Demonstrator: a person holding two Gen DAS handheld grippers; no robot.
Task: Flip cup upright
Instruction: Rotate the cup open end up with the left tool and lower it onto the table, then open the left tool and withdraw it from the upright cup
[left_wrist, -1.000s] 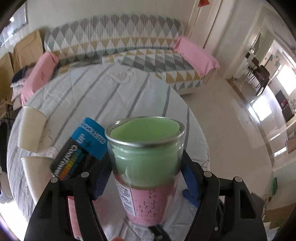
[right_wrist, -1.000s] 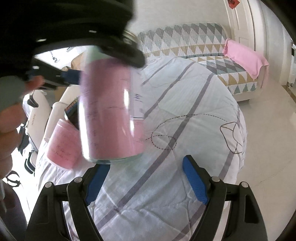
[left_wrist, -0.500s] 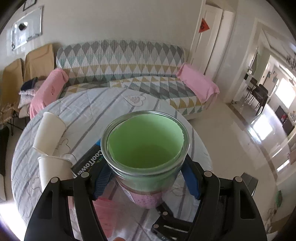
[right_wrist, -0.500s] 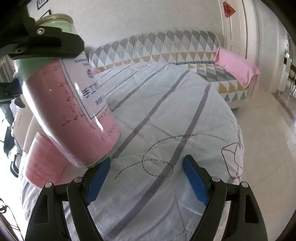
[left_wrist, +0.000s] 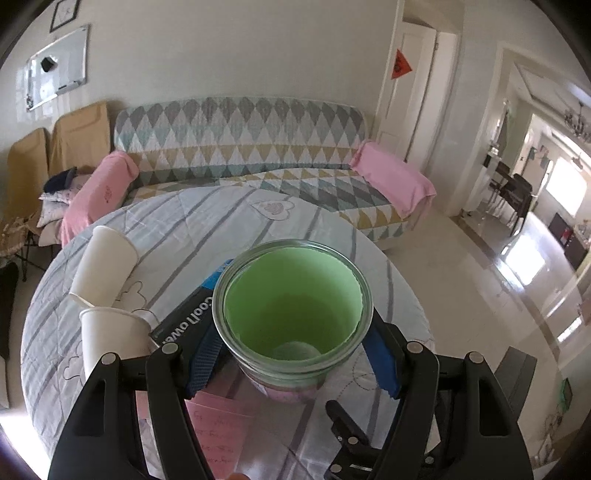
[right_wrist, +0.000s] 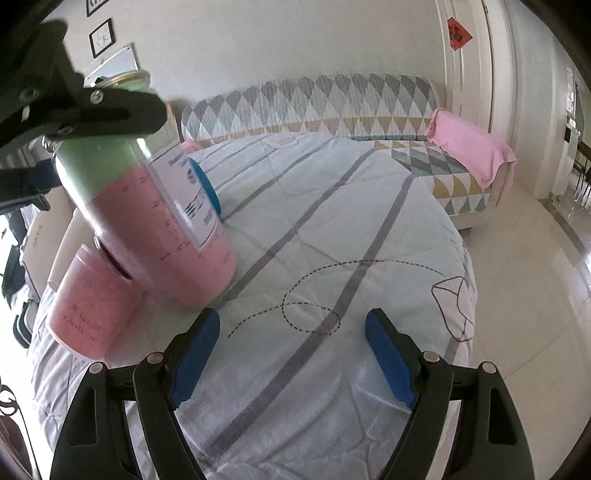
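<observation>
The round bench (right_wrist: 332, 229), under its striped quilted cover, fills most of what I see. Above its near-left part I have the cup (left_wrist: 291, 314), a glass one with a green upper lining and pink lower wrap, mouth up and tilted slightly. In the right wrist view its base looks to be at or just above the cloth, beside a pink cup (right_wrist: 88, 306); I cannot tell whether it touches. My left claw (left_wrist: 291, 354) is closed on the cup just below the rim, blue pads pressing both sides. My right claw (right_wrist: 291, 354) hangs wide open over bare cloth, holding nothing.

To finish well, I judge I should level the wrist until the rim reads as an even ring, lower until the base sits flat on the soft cover, then ease the jaws apart slowly. The quilt may give, so I'd release only once it stands steady, clear of the pink cup, the dark box (left_wrist: 184, 321) and the white paper cups (left_wrist: 107, 295).
</observation>
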